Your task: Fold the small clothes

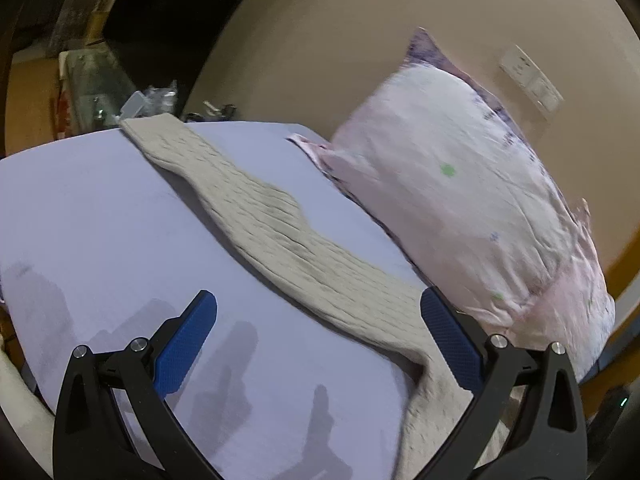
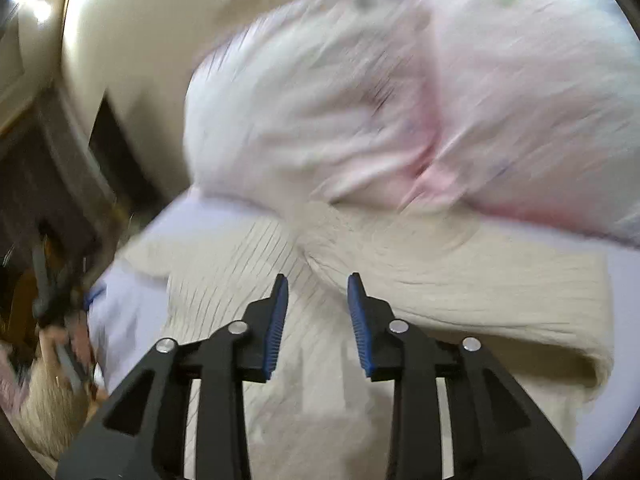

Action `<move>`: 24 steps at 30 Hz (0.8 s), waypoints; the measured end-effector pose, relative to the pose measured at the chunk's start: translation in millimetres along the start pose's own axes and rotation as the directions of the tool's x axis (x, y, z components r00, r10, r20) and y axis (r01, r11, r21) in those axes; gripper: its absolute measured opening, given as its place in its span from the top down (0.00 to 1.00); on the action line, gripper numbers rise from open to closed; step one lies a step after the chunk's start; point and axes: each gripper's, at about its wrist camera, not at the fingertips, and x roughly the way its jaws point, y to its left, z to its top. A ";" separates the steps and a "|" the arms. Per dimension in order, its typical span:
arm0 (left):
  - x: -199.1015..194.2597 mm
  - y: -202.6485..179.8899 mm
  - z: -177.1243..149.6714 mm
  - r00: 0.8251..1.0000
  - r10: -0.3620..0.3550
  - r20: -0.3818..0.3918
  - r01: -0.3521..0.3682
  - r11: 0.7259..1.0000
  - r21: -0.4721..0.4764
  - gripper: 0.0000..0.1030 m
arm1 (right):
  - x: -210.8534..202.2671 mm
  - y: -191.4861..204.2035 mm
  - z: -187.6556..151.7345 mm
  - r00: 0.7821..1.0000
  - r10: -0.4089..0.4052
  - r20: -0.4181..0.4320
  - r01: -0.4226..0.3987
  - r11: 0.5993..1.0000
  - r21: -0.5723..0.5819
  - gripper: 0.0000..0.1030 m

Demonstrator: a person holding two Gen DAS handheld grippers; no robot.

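- The left gripper (image 1: 318, 314) is nearest in its own view, jaws spread wide and grasping nothing, hovering low over the lavender bed sheet (image 1: 92, 216).
- One of its blue pads (image 1: 448, 340) sits at the edge of the beige knit garment (image 1: 280, 224); whether it touches the fabric cannot be told.
- The right gripper (image 2: 318, 288) has its jaws partly apart with nothing pinched between them, poised just above a bunched ridge of the same knit garment (image 2: 460, 280).
- The garment lies across the bed: a long ribbed strip runs from the near part of the bed diagonally toward the far edge, while the wider body is spread and rumpled under the right gripper.
- Judging by that lie, the folding looks barely begun: no neat fold shows, the strip is stretched out, and the body is creased where it meets the pillow.
- What seems left is to flatten the body, bring the long strip in, and fold it over.
- Open room: bare sheet lies to the strip's left, toward the bed's left edge.
- Farther off, a pale pink pillow (image 1: 460, 192) crowds the right side of the bed, just beside the garment, leaving little slack there.
- Beyond the bed's far edge stands blurred clutter (image 1: 152, 100) against a beige wall (image 1: 340, 40).
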 end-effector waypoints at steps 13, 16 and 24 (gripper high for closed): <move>51.3 102.5 63.0 0.996 0.039 -0.074 -0.067 0.901 -0.428 0.31 | -83.6 -87.2 -17.6 0.974 -0.186 0.132 0.148 0.956 0.253 0.24; 62.7 107.4 68.8 0.996 0.015 -0.085 -0.053 0.881 -0.470 0.42 | -80.2 -97.5 -20.2 0.971 -0.204 0.128 0.163 0.948 0.275 0.21; 85.8 55.2 80.8 0.995 -0.054 -0.086 0.014 0.915 -0.403 0.94 | -84.4 -109.0 -32.9 0.969 -0.215 0.121 0.171 0.939 0.298 0.21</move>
